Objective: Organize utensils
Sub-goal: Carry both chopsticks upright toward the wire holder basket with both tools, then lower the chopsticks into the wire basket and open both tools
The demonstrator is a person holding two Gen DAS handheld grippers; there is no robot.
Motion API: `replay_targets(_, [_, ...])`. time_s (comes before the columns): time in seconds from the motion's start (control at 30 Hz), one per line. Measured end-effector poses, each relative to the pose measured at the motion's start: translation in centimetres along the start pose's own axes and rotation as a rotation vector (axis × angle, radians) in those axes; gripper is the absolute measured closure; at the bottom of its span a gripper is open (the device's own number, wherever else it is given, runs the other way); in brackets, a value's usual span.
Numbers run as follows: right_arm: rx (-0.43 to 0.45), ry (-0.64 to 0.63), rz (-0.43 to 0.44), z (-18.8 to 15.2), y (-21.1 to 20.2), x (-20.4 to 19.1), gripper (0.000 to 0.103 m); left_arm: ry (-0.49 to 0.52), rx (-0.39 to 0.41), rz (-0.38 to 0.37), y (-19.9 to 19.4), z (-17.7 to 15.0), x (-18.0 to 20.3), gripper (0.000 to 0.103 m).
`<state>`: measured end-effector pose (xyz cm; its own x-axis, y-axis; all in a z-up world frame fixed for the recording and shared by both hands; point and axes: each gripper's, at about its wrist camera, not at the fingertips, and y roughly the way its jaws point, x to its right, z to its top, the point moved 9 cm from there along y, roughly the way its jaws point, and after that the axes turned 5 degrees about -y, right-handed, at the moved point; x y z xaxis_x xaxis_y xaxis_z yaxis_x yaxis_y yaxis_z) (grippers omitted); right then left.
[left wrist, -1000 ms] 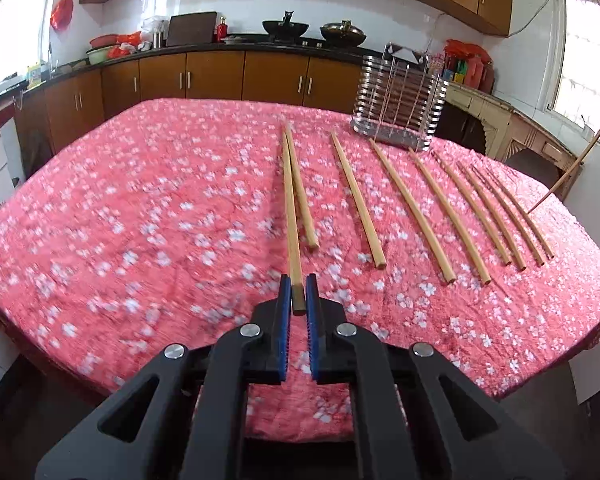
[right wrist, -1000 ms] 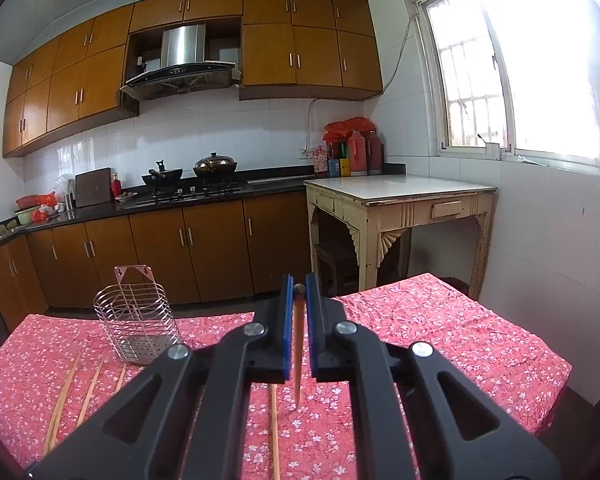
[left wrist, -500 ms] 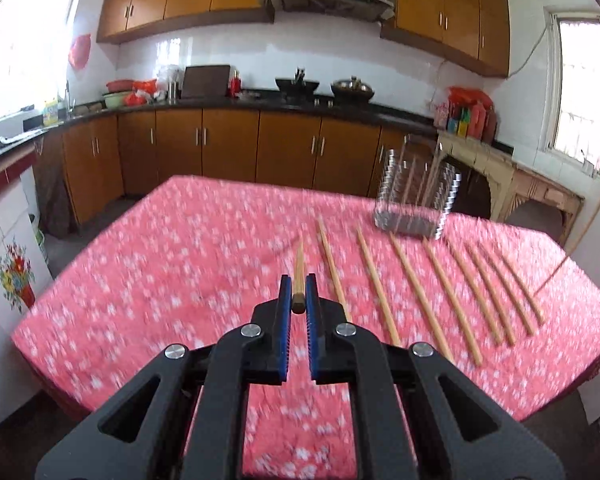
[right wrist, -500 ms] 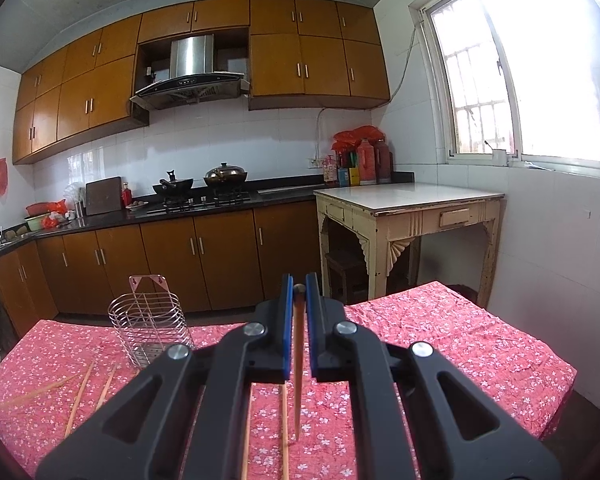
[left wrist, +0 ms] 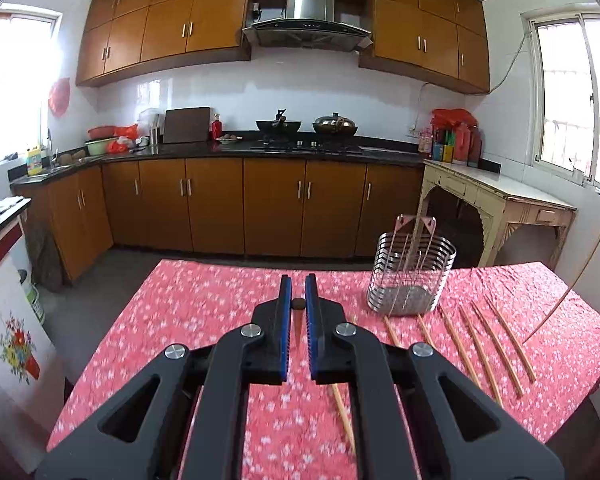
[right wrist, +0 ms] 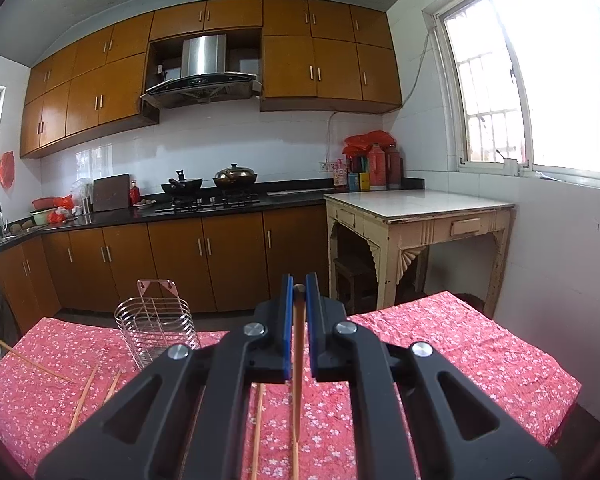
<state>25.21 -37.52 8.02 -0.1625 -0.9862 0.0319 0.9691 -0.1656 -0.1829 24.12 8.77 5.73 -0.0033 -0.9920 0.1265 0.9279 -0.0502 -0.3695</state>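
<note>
- The left gripper [left wrist: 299, 294] is clamped on a chopstick [left wrist: 299, 304] — only its round butt shows between the blue pads, the shaft hanging away below, long axis near end-on to the camera.
- The wire holder [left wrist: 412, 278] stands near the table's [left wrist: 172, 320] far edge, ahead and to the right of that gripper; judged from this, the coming move is a swing right and a tip-down drop into its open top.
- The right gripper [right wrist: 299, 294] is pinched on a second chopstick [right wrist: 297, 360], held near its top end and hanging steeply toward the cloth; in its view the holder [right wrist: 156, 330] lies ahead and to the left.
- So the holder sits between the two hands; which is nearer I cannot tell.
- Loose chopsticks [left wrist: 496, 344] lie in a row at the table's right side, long axes running from the near edge toward the holder.
- Against a second ago: the left stick lay flat on the cloth in the jaws' grip — now it is lifted clear, and the view has risen to take in the whole kitchen. The right view is nearly unchanged.
</note>
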Motion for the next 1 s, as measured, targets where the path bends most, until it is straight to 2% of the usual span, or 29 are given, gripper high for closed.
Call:
replay_targets(0.4, [0.024, 0.004, 0.09, 4.0, 2.5, -2.9, 0.096, 0.03, 0.012, -0.039, 2.4, 5.4, 2.1, 0.096])
replay_targets(0.53, [0.049, 0.018, 0.141, 6.8, 3.4, -4.4, 0.096, 0.037, 0.023, -0.075, 2.7, 7.9, 4.1, 0.096])
replay_targets(0.87, [0.159, 0.011, 0.21, 14.7, 5.1, -9.5, 0.096, 0.049, 0.084, -0.111, 4.4, 15.4, 8.9, 0.096])
replay_targets(1.0, [0.165, 0.027, 0.261, 17.4, 6.9, -12.0, 0.096, 0.053, 0.114, -0.14, 5.6, 18.0, 11.6, 0.096])
